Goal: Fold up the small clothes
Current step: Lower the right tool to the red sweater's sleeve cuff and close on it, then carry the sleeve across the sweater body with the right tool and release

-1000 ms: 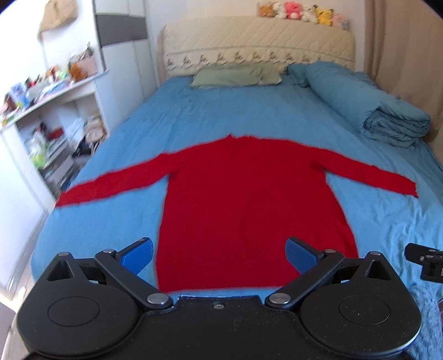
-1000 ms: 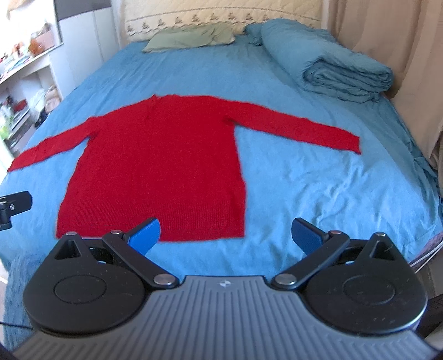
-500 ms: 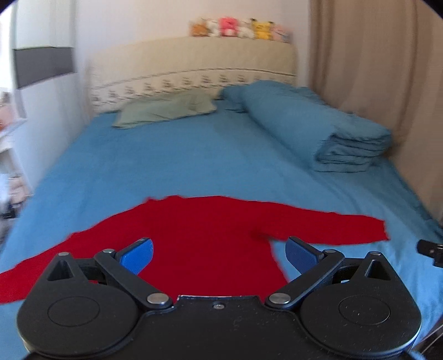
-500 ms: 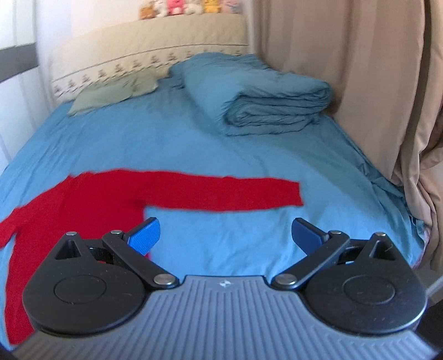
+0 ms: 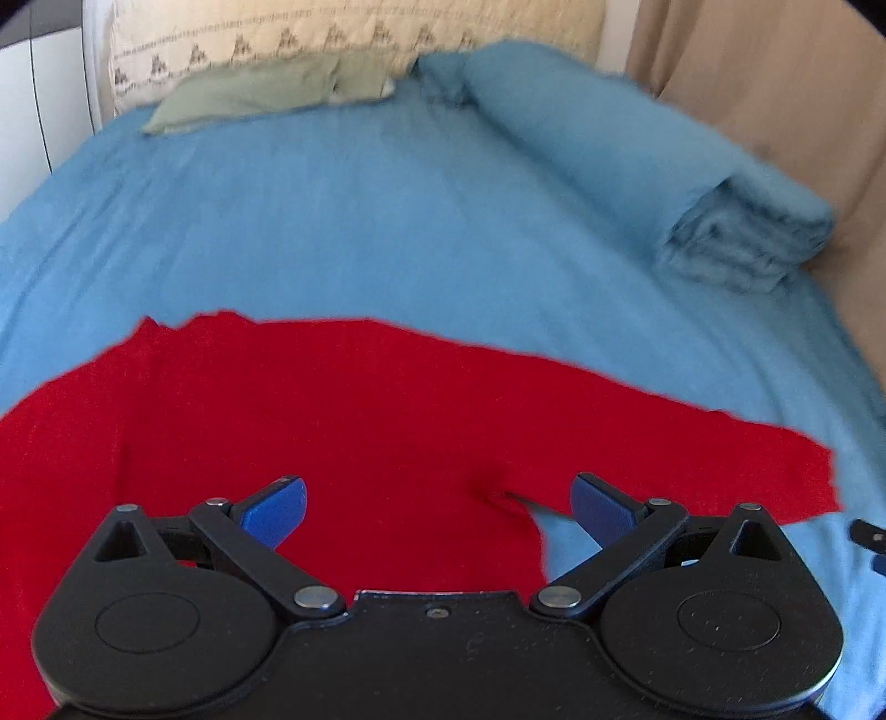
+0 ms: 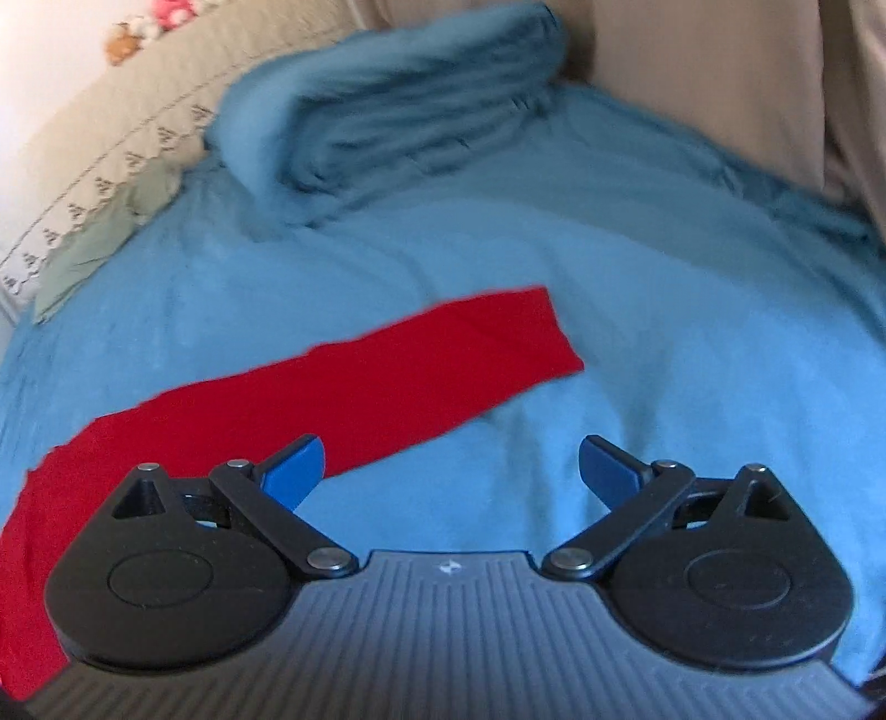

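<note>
A red long-sleeved sweater (image 5: 343, 421) lies flat on the blue bed sheet (image 5: 387, 221). In the left wrist view my left gripper (image 5: 437, 507) is open and empty, just above the sweater's body near the right armpit (image 5: 498, 490). In the right wrist view the sweater's right sleeve (image 6: 398, 365) stretches up to the right, its cuff (image 6: 548, 332) ahead of the gripper. My right gripper (image 6: 451, 468) is open and empty above the sheet beside the sleeve, its left fingertip (image 6: 293, 465) over the sleeve's edge.
A folded blue duvet (image 5: 664, 171) lies at the back right of the bed, also in the right wrist view (image 6: 398, 116). A green pillow (image 5: 260, 94) rests against the quilted headboard (image 5: 332, 27). Beige curtains (image 6: 720, 72) hang along the bed's right side.
Both grippers have swung right and moved in lower over the bed. The left now hovers over the sweater's right armpit, the right beside the right sleeve. Both stay open.
</note>
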